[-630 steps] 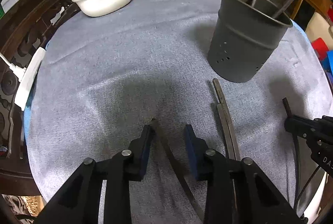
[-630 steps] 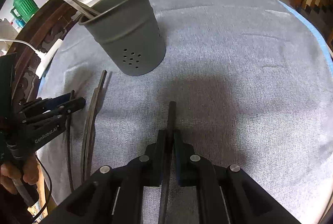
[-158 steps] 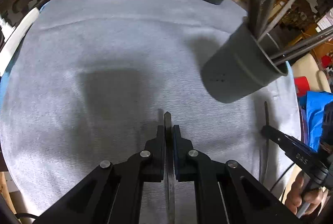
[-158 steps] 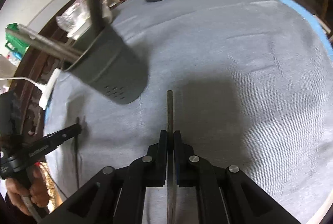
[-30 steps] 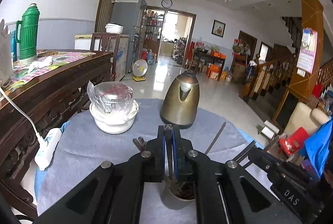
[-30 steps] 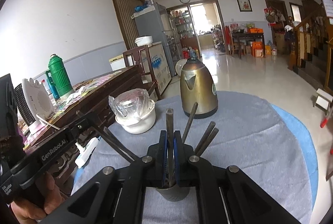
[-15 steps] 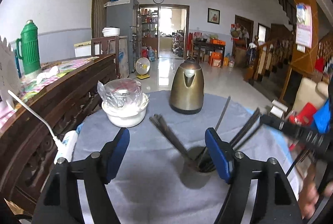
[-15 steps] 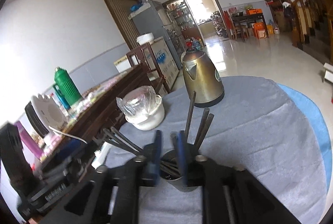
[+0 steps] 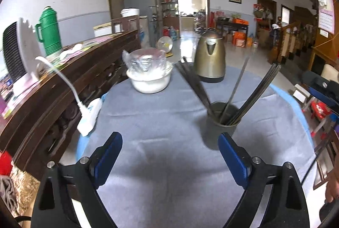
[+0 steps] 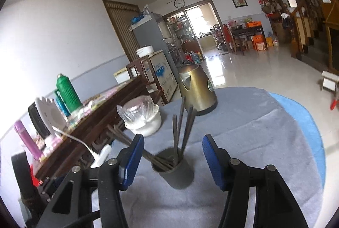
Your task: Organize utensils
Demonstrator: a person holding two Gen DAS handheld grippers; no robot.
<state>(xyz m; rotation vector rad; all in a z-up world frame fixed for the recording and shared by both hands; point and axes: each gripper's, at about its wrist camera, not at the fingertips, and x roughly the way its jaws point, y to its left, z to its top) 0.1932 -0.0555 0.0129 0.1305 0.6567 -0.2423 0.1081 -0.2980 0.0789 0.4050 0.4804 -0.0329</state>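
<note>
A dark grey utensil cup (image 9: 222,122) stands on the grey tablecloth (image 9: 161,117), with several dark utensils (image 9: 252,92) leaning out of it. My left gripper (image 9: 170,155) is open and empty, held above the cloth in front of the cup. My right gripper (image 10: 172,159) is open and empty too, with the cup (image 10: 175,172) and its utensils (image 10: 182,126) between its blue pads. The right gripper's body (image 9: 322,90) shows at the right edge of the left wrist view.
A bronze kettle (image 9: 209,58) and a white bowl with a plastic-wrapped lid (image 9: 149,77) stand at the back of the table. A white power strip (image 9: 89,117) hangs at the left edge. A dark wooden sideboard (image 9: 63,79) with a green thermos (image 9: 49,30) runs along the left.
Both grippers were shut on utensils over the cup a second ago. They have opened, the utensils now stand in the cup, and both grippers have drawn back and up.
</note>
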